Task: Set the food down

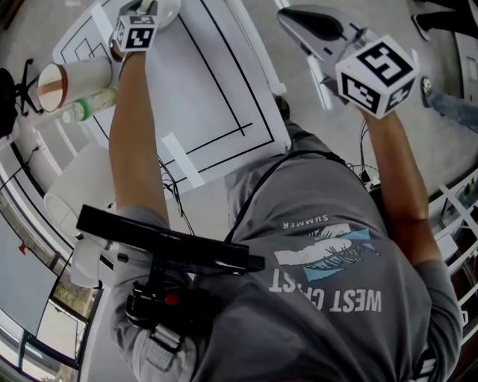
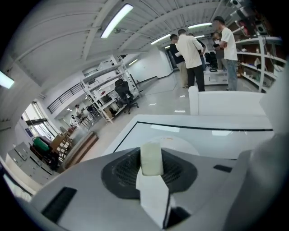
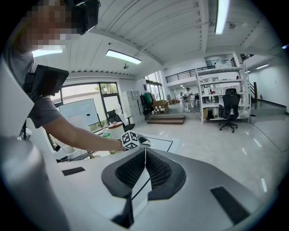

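Bright, even indoor light from long white ceiling tube lamps [image 2: 116, 20]. Glare patches on the glossy pale floor [image 3: 253, 140]. Strong fisheye bending, dark vignetted corners, soft foreground.

Left claw [image 1: 142, 11] reaches over the white table [image 1: 216, 89]; right claw [image 1: 299, 19] hangs beyond its edge.

head: steeply down over table [image 1: 224, 97] | left: close across it | right: level, toward left gripper [image 3: 143, 142]

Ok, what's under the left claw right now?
A white plate on the black-lined white sheet. The left claw and the pale block it grips cover the plate's near part, so what's there can't be seen.
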Motion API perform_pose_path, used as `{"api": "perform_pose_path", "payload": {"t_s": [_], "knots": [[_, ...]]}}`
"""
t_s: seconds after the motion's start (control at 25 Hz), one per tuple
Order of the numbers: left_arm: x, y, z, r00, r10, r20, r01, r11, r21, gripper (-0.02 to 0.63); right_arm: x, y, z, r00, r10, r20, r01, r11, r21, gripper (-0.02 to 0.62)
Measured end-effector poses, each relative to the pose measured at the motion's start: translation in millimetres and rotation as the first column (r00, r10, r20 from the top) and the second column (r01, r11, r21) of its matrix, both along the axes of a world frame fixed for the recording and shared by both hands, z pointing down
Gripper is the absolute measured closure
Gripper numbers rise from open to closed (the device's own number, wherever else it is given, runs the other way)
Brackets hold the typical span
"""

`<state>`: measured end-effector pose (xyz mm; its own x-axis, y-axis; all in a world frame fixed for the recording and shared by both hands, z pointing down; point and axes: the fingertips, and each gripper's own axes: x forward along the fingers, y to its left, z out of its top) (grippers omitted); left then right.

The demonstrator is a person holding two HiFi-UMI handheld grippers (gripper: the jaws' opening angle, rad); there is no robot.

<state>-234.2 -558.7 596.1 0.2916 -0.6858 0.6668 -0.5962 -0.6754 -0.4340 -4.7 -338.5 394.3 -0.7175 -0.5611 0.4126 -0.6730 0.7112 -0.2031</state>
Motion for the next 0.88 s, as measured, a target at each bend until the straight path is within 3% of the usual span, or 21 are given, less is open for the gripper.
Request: {"api": "perform_pose_path", "payload": {"t_s": [0.16, 0.32, 0.88], "knots": [[-3, 4, 12, 0.992, 0.036, 0.122, -0.036, 0.999, -0.005, 0.5, -2, 2, 2, 1.0, -0.001, -0.003, 0.001, 1.0, -0.004, 0.586], [-9, 9, 27, 0.968, 0.073, 0.239, -0.073, 0.997, -0.01, 0.5, -2, 3, 3, 1.0, -0.001, -0.006, 0.001, 1.0, -0.008, 0.586], [-10, 19, 43, 0.934, 0.125, 0.334, -0.126, 0.992, -0.017, 0.5, -6, 20, 19, 1.0, -0.019, -0.023, 0.018, 0.999, -0.049, 0.586]]}}
